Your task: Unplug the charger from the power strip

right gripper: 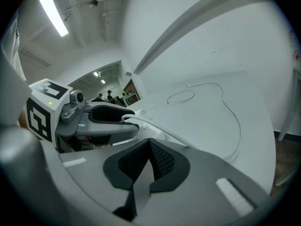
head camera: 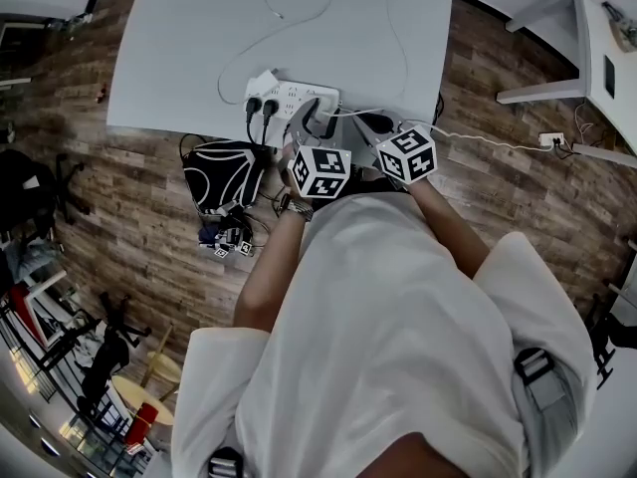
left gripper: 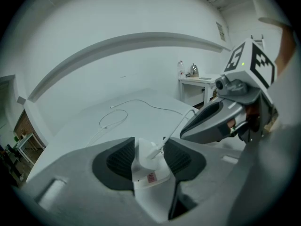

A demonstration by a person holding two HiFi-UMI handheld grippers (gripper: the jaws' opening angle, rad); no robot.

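Observation:
In the left gripper view a small white charger (left gripper: 149, 155) stands upright between the pads of my left gripper (left gripper: 150, 158). Its thin white cable (left gripper: 176, 125) runs up and to the right. The pads flank the charger closely without pressing on it, so the gripper is open. Seen from the head view, the left gripper (head camera: 316, 120) sits at the right end of the white power strip (head camera: 289, 95), hiding the charger. My right gripper (right gripper: 149, 158) is shut on nothing, just right of the left one (right gripper: 106, 121), and the cable passes beyond its tips.
Two black plugs (head camera: 258, 108) sit in the strip's left end. A loose white cable (head camera: 299, 13) loops across the white table (head camera: 179, 58). A black bag (head camera: 224, 172) lies on the wooden floor at the table's near edge. Another table (head camera: 597, 58) stands to the right.

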